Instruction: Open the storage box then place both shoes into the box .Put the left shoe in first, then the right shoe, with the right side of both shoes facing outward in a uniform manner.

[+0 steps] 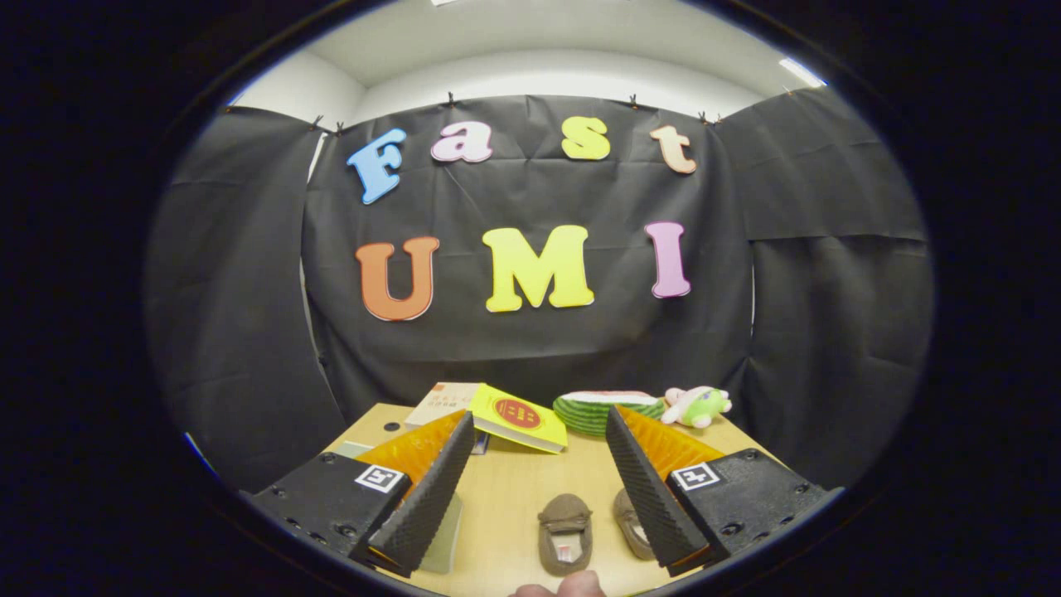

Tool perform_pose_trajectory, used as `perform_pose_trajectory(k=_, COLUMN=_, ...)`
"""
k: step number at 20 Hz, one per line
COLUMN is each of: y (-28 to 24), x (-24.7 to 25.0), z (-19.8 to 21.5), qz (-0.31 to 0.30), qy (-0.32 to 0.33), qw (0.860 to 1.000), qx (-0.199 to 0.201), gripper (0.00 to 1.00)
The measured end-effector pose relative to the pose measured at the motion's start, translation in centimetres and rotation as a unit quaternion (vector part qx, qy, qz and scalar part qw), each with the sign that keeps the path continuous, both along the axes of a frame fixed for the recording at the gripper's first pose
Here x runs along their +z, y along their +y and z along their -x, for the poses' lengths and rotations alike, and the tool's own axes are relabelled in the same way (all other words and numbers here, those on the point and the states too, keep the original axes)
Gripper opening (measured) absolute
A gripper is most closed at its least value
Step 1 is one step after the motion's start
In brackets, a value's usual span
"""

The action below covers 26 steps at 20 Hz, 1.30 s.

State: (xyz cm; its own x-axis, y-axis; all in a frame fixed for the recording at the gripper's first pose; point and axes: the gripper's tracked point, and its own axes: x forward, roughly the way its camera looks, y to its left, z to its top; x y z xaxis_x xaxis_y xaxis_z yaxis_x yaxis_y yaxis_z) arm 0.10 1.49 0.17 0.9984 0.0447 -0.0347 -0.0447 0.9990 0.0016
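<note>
I am holding my gripper [539, 452] wide apart above the table [514, 489], gripping nothing. Two shoes [566, 532] are lying at the lower centre of the frame: one between the fingers, the other [632, 522] partly hidden behind the right finger. A yellow book [520, 417], striped cushion [598, 410] and plush toy [698, 405] are sitting beyond the fingertips. A clear box edge [448, 531] is showing beside the left finger.

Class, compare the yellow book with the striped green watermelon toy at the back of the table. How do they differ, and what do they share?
The yellow book is flat with straight edges and tilts up on one side; the watermelon toy is rounded and lies low. The book is plain yellow with a red round mark; the toy is green-striped. Both sit on the table beyond the open jaws of the gripper.
</note>
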Motion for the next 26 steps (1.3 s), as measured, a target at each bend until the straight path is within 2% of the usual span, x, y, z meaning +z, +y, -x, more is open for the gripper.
perform_pose_trajectory(k=10, y=1.1, x=-1.6, z=-0.3, qz=0.001, qy=0.031, qw=0.999, qx=0.038, gripper=1.00)
perform_pose_trajectory(k=14, y=3.5, x=-3.7, z=-0.6, qz=0.004, qy=0.066, qw=0.995, qx=0.078, gripper=1.00)
perform_pose_trajectory(k=16, y=5.1, x=-5.3, z=-0.8, qz=-0.001, qy=0.093, qw=0.989, qx=0.111, gripper=1.00)
perform_pose_trajectory(k=19, y=7.7, x=-8.7, z=-0.5, qz=-0.014, qy=0.152, qw=0.974, qx=0.166, gripper=1.00)
perform_pose_trajectory(k=22, y=10.3, x=-12.8, z=0.1, qz=-0.024, qy=0.221, qw=0.950, qx=0.220, gripper=1.00)
perform_pose_trajectory(k=26, y=12.1, x=-17.8, z=0.6, qz=-0.046, qy=0.300, qw=0.918, qx=0.256, gripper=1.00)
